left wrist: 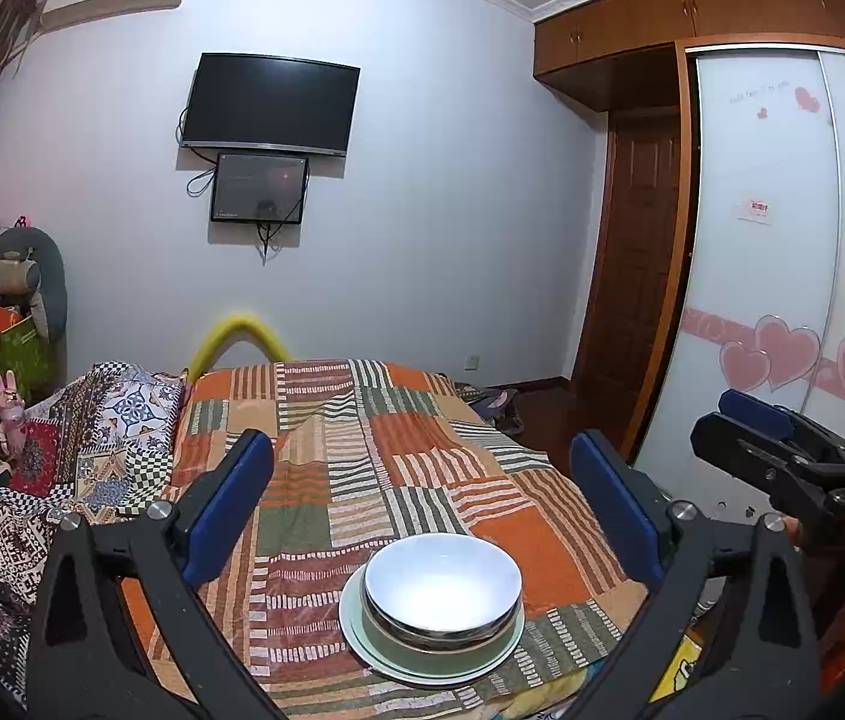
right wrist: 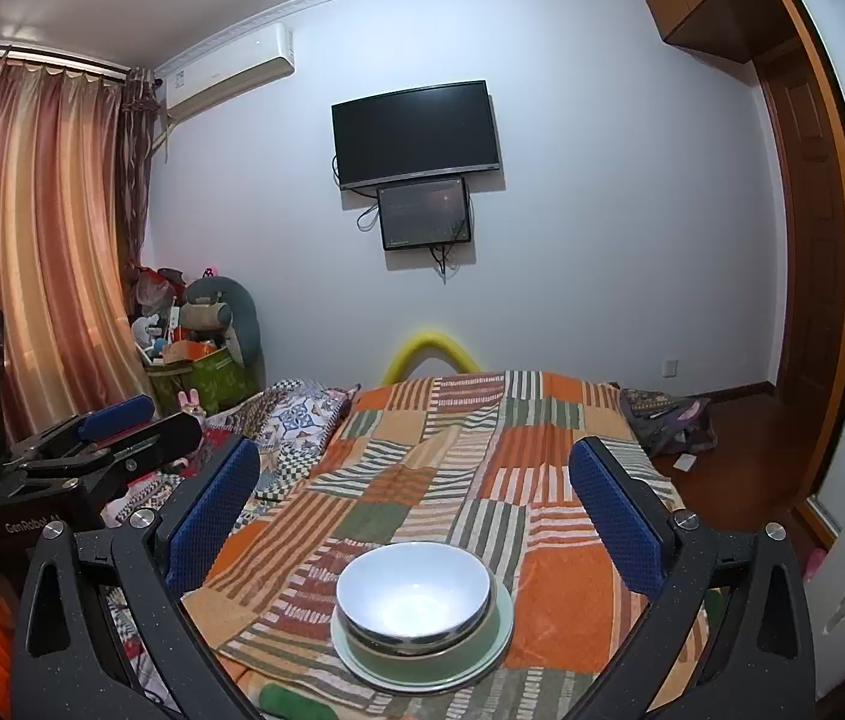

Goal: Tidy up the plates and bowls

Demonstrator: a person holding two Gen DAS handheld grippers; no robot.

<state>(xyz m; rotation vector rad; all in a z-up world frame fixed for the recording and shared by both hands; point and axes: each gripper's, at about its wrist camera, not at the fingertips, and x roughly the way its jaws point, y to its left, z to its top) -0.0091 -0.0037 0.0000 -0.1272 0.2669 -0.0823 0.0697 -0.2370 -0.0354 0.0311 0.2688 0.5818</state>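
Note:
A white bowl (left wrist: 443,585) sits nested in a green bowl (left wrist: 440,639), which stands on a pale green plate (left wrist: 362,642) on the patchwork bedspread (left wrist: 362,450). The same stack shows in the right wrist view: white bowl (right wrist: 413,588), green bowl (right wrist: 428,657), plate (right wrist: 503,612). My left gripper (left wrist: 422,480) is open and empty, held above and behind the stack. My right gripper (right wrist: 413,480) is open and empty, likewise above the stack. Each gripper shows from the side in the other's view, the right one (left wrist: 752,426) and the left one (right wrist: 122,420).
The bed's right edge (left wrist: 542,450) drops to a wooden floor (right wrist: 740,438) by a wardrobe (left wrist: 770,240). Patterned bedding (left wrist: 92,432) lies bunched on the left. A cluttered green box (right wrist: 200,372) stands in the far corner near curtains (right wrist: 32,228).

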